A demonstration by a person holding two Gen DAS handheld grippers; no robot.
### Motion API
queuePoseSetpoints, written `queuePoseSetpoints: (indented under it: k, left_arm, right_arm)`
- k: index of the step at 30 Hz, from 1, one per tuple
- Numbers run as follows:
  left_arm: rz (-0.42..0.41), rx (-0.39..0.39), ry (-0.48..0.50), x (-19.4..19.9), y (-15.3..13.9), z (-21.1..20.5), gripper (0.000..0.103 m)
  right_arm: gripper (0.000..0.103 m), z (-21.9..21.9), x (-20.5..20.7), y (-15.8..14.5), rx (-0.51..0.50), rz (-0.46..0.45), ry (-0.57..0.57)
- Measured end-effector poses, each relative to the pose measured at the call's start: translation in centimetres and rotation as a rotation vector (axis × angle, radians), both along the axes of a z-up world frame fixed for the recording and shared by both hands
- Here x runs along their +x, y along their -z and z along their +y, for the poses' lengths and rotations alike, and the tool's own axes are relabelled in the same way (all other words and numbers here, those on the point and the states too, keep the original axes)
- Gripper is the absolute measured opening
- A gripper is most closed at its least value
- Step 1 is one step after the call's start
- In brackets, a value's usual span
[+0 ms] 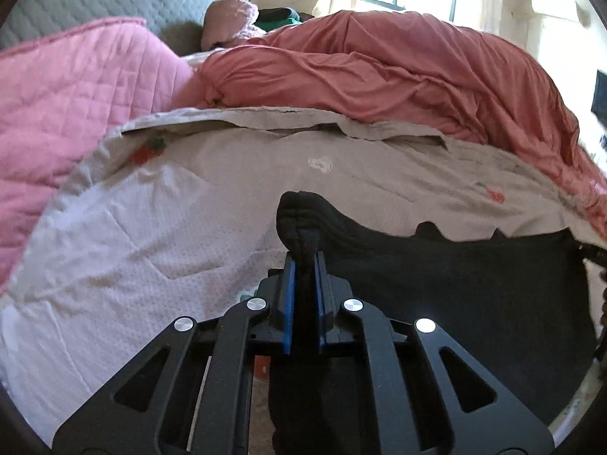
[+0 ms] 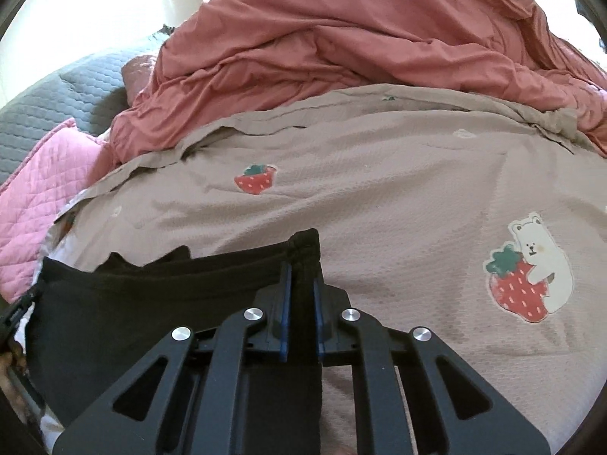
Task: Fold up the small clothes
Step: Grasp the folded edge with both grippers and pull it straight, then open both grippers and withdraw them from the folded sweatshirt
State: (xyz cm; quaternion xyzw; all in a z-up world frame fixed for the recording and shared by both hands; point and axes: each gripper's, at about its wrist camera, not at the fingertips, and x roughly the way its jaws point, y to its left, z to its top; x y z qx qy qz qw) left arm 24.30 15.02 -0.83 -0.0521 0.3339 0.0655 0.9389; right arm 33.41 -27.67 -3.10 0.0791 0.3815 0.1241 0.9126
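A small black garment (image 1: 455, 276) lies spread on the bed, stretched between my two grippers. My left gripper (image 1: 304, 261) is shut on its left corner, and a bunched fold of black cloth sticks up between the blue pads (image 1: 289, 292). In the right wrist view the same black garment (image 2: 151, 295) runs off to the left, and my right gripper (image 2: 301, 269) is shut on its right corner at the hem. Each gripper's far tip shows faintly at the other view's edge.
The garment rests on a beige quilt (image 2: 379, 197) printed with strawberries and a white bear (image 2: 538, 265). A heaped coral duvet (image 1: 398, 72) fills the back of the bed. A pink quilted pillow (image 1: 68, 106) lies at the left, against a grey headboard (image 1: 95, 0).
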Motion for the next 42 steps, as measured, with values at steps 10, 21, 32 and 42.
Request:
queuePoseSetpoints:
  k: [10,21,32,42]
  left_arm:
    - [0.103,0.008,-0.051,1.1,2.5,1.0,0.014]
    - [0.108,0.011,-0.081,0.0,2.2,1.3,0.027]
    - [0.099,-0.017,-0.104,-1.8,1.2,1.6,0.039]
    - [0.039,-0.062,-0.132,-3.9,-0.8,1.7,0.051]
  right_arm:
    - [0.01,1.5,0.7,2.5,-0.124,0.064,0.006]
    - [0.038,1.1,-0.3,1.9,-0.139,0.083,0.032]
    - [0.055,0.8,-3.9,0.4,-0.097,0.082,0.012]
    - [0.056,1.0,-7.2,-0.6,-0.081,0.062,-0.027]
